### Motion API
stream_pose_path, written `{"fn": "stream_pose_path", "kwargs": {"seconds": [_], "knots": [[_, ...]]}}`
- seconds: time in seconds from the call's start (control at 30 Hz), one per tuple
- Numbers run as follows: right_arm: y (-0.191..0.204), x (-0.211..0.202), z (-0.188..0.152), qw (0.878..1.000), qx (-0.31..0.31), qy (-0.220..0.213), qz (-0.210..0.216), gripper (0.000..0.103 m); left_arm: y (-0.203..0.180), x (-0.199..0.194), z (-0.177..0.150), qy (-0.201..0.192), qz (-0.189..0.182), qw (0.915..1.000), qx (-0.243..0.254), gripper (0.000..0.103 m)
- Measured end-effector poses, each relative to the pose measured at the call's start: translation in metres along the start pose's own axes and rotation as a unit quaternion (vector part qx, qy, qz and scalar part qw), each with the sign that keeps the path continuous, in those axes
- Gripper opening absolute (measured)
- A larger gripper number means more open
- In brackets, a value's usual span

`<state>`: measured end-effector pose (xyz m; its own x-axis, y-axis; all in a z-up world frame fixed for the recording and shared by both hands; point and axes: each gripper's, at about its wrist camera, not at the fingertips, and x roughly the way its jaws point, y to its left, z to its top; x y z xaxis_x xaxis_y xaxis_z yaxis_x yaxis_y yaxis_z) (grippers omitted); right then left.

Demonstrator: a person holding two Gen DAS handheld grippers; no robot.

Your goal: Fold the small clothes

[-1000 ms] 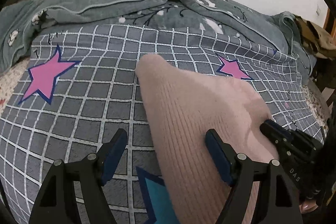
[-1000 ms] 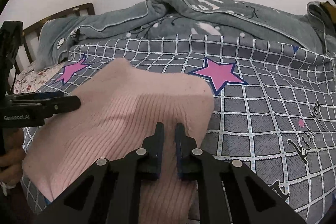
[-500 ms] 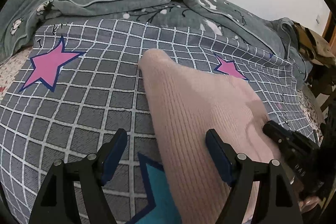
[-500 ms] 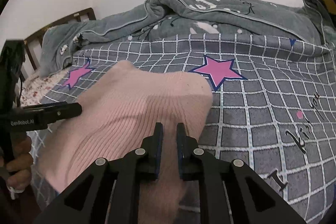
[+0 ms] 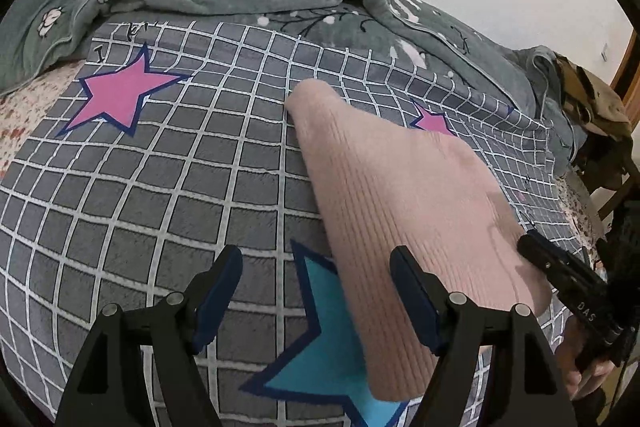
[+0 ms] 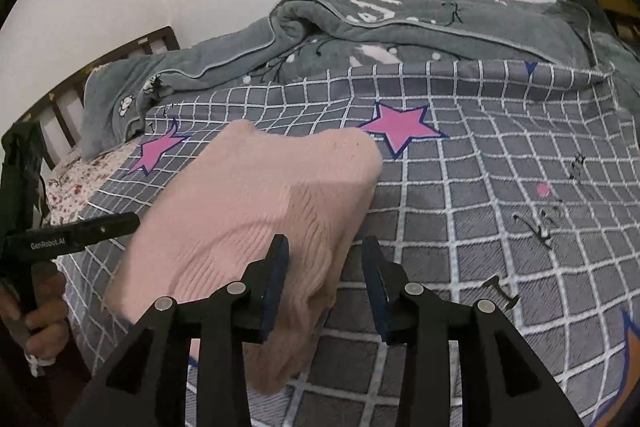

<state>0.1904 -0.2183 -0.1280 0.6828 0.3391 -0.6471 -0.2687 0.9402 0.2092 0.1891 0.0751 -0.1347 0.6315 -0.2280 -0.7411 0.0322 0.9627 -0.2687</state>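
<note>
A pink ribbed knit garment [image 5: 400,211] lies folded on the grey checked bedspread [image 5: 160,187]. My left gripper [image 5: 316,291] is open above the garment's near left edge, with nothing pressed between its blue pads. In the right wrist view the same pink garment [image 6: 256,211] lies flat. My right gripper [image 6: 324,279] hangs over its near right edge and its jaws are opening; the cloth's edge lies under the gap, and the pads do not press on it. The other gripper shows in each view: the right gripper [image 5: 568,287] and the left gripper [image 6: 72,239].
A rumpled grey-green blanket [image 6: 400,27] is heaped along the far side of the bed by the white wall. A dark wooden headboard [image 6: 80,83] stands far left. Pink stars [image 6: 400,127] and a blue star [image 5: 320,347] mark the bedspread. A floral sheet [image 6: 76,183] shows at the bed's left.
My right gripper has gone from shut on the pink garment's edge to open, letting the cloth go. Both views have shifted sideways over the bed. The left gripper stays open.
</note>
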Motion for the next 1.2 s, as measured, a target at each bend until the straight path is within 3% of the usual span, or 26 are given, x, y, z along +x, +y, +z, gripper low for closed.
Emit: {"fn": "stream_pose_path", "kwargs": {"seconds": [0.13, 0.2, 0.6, 0.87, 1.2], "knots": [[0.007, 0.005, -0.003, 1.000, 0.009, 0.009, 0.010, 0.037, -0.003, -0.007, -0.003, -0.006, -0.004, 1.0000, 0.006, 0.075], [0.012, 0.007, -0.003, 1.000, 0.007, 0.008, 0.001, 0.031, -0.005, -0.010, -0.004, -0.006, -0.007, 0.9999, 0.008, 0.075], [0.012, 0.001, 0.001, 1.000, 0.009, 0.004, -0.010, 0.030, -0.005, -0.018, -0.006, -0.012, -0.026, 0.9995, 0.013, 0.075], [0.017, 0.003, 0.000, 1.000, 0.001, -0.004, -0.021, 0.014, -0.010, -0.021, -0.012, -0.009, -0.043, 0.9986, 0.030, 0.075], [0.012, -0.003, -0.002, 1.000, 0.010, 0.001, -0.017, 0.017, -0.016, -0.024, -0.024, 0.008, -0.042, 0.9977, 0.053, 0.075]]}}
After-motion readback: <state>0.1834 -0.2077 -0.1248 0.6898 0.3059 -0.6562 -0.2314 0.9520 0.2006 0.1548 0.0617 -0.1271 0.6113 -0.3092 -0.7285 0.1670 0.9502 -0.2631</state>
